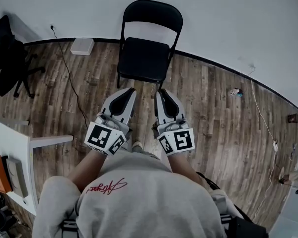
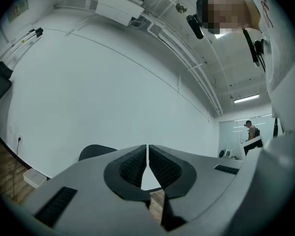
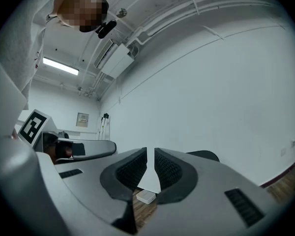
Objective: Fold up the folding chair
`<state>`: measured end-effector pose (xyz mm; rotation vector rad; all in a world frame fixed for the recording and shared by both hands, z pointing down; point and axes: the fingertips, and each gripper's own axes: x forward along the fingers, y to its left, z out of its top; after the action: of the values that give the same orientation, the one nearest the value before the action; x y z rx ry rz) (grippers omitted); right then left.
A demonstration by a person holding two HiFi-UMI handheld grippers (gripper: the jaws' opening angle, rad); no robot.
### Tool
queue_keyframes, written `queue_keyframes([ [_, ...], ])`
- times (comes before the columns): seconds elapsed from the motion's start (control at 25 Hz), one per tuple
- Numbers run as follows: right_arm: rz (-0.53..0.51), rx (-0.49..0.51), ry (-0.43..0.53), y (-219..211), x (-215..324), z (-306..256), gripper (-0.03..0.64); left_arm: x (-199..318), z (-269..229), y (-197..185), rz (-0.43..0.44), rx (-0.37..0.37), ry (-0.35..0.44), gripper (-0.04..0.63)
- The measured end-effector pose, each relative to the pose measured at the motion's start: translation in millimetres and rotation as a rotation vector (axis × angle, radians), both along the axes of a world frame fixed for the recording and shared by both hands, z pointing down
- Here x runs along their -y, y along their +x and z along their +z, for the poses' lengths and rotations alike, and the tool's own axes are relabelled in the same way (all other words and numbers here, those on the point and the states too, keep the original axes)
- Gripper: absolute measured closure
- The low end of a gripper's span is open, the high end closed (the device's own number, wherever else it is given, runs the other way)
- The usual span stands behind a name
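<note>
The black folding chair (image 1: 145, 58) stands unfolded against the white wall, seat toward me, at the top middle of the head view. My left gripper (image 1: 129, 91) and right gripper (image 1: 160, 92) are held side by side just short of the seat's front edge, both pointing at it and touching nothing. Each is shut with nothing between its jaws. In the left gripper view the shut left gripper (image 2: 147, 152) has the chair's dark backrest (image 2: 94, 151) to its left. In the right gripper view the right gripper (image 3: 150, 156) has the backrest (image 3: 204, 155) to its right.
A black office chair (image 1: 10, 58) stands at the far left, with a white desk (image 1: 17, 144) nearer me. A flat white box (image 1: 82, 45) lies by the wall left of the folding chair. Cables (image 1: 72, 83) trail over the wood floor. A distant person (image 2: 249, 129) stands in the room.
</note>
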<state>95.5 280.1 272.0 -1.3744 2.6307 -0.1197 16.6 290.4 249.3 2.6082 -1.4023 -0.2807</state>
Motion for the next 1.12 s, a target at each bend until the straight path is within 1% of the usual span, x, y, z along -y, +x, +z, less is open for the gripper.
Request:
queue_keyframes([
  [0.12, -0.023, -0.011, -0.013, -10.3, 10.4, 8.1, 0.578, 11.3, 7.5, -7.8, -0.016, 0.024, -0.004, 0.572],
  [0.2, -0.027, -0.015, -0.012, -16.2, 26.5, 10.9, 0.578, 28.7, 13.9, -14.9, -0.025, 0.036, -0.007, 0.572],
  [0.32, -0.026, -0.033, -0.014, -24.6, 60.6, 16.6, 0.578, 67.7, 21.6, -27.6, -0.044, 0.052, -0.006, 0.572],
  [0.44, -0.013, -0.086, 0.012, -35.2, 107.2, 20.6, 0.578, 123.2, 30.5, -40.1, -0.047, 0.032, -0.014, 0.57],
  [0.48, -0.007, -0.099, 0.024, -40.2, 125.2, 20.8, 0.578, 144.6, 32.2, -44.1, -0.044, 0.025, -0.017, 0.551],
  [0.52, -0.002, -0.102, 0.026, -45.8, 143.4, 22.3, 0.578, 166.8, 33.8, -48.4, -0.04, 0.027, -0.018, 0.48],
  [0.56, 0.002, -0.094, 0.014, -51.4, 161.6, 25.9, 0.578, 189.3, 36.3, -53.0, -0.037, 0.034, -0.016, 0.423],
  [0.68, 0.026, -0.048, -0.053, -63.4, 213.1, 43.8, 0.578, 256.3, 51.6, -69.6, -0.055, 0.067, -0.031, 0.397],
  [0.8, 0.061, 0.005, -0.098, -64.7, 250.3, 62.1, 0.577, 322.3, 82.4, -89.0, -0.102, 0.094, -0.087, 0.371],
  [0.88, 0.076, 0.049, -0.143, -64.7, 267.1, 80.4, 0.54, 369.3, 115.9, -102.5, -0.133, 0.122, -0.141, 0.363],
  [0.96, 0.083, 0.134, -0.215, -64.8, 276.1, 107.1, 0.52, 414.1, 158.1, -115.0, -0.159, 0.159, -0.215, 0.35],
  [1.04, 0.078, 0.256, -0.284, -65.4, 275.2, 136.6, 0.499, 450.5, 199.9, -125.5, -0.188, 0.183, -0.282, 0.334],
  [1.12, 0.035, 0.337, -0.299, -70.2, 269.7, 161.9, 0.492, 483.9, 236.5, -133.1, -0.222, 0.216, -0.312, 0.333],
])
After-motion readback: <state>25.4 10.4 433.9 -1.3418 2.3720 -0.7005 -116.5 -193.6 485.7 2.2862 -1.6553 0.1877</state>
